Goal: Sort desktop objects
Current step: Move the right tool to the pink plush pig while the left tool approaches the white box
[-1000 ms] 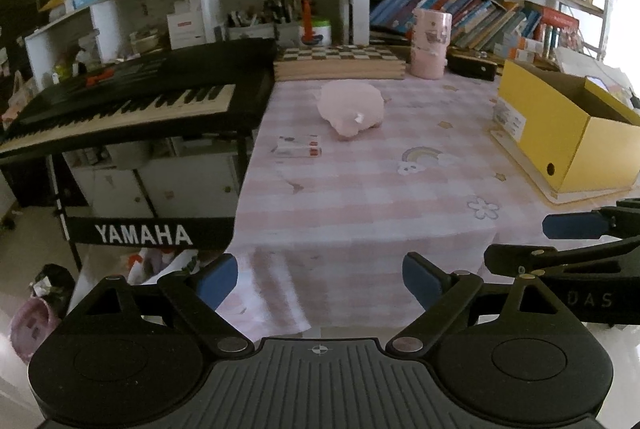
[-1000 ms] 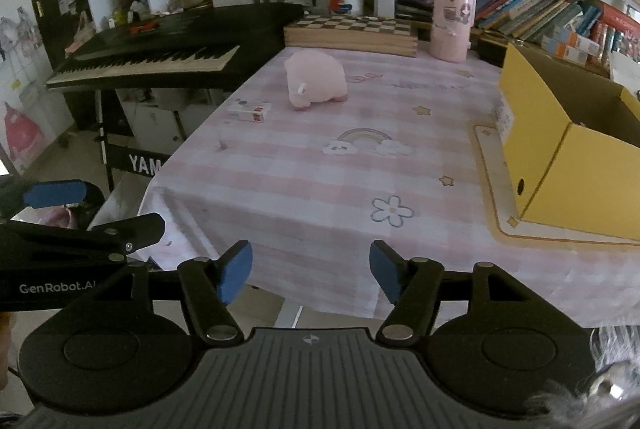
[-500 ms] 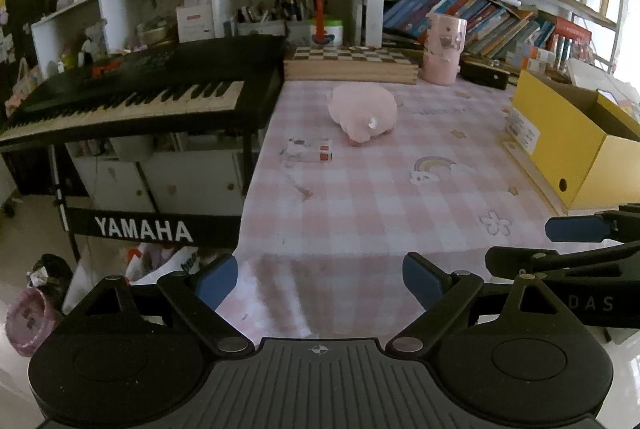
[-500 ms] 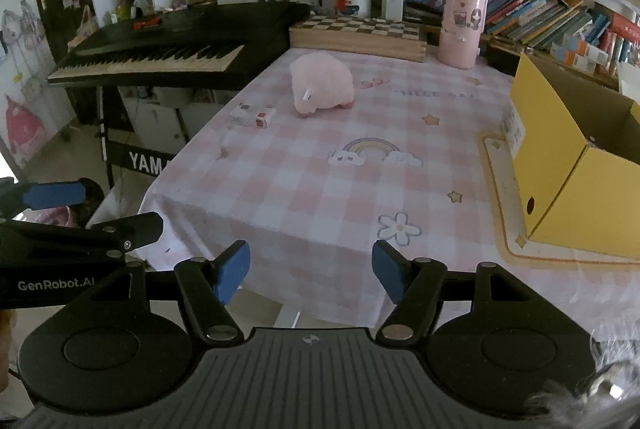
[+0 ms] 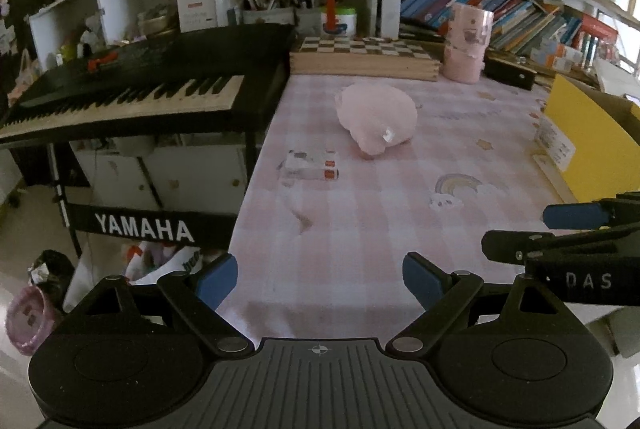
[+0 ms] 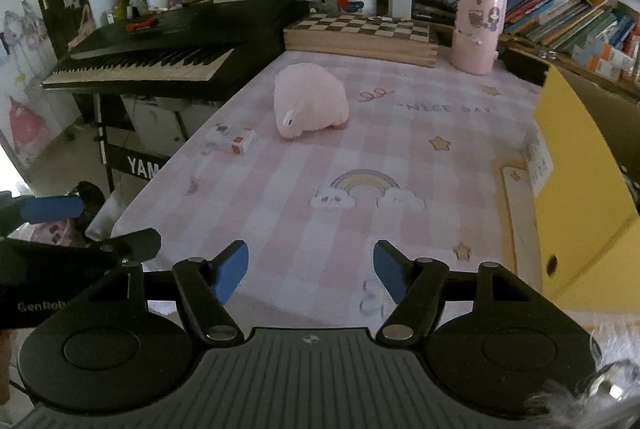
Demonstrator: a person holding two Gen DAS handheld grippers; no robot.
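A pink plush toy (image 5: pixel 376 117) (image 6: pixel 310 103) lies on the pink checked tablecloth (image 5: pixel 360 221) (image 6: pixel 280 197), far ahead of both grippers. A small white box with red marks (image 5: pixel 312 165) (image 6: pixel 232 139) lies just left of it, near the table's left edge. A yellow cardboard box (image 5: pixel 592 137) (image 6: pixel 580 189) stands open at the right. My left gripper (image 5: pixel 319 277) hangs open and empty over the table's near edge. My right gripper (image 6: pixel 310 271) is open too, with nothing between its fingers, and shows side-on in the left wrist view (image 5: pixel 560 229).
A black Yamaha keyboard (image 5: pixel 132 97) (image 6: pixel 160 49) stands against the table's left side. At the back are a wooden chessboard (image 5: pixel 360 57) (image 6: pixel 360 33), a pink cup (image 5: pixel 466 43) (image 6: pixel 478 27) and shelves of books. Bags lie on the floor at lower left.
Both grippers have moved forward over the table's near edge, so the plush toy and small box look closer. The right jaws stand slightly wider.
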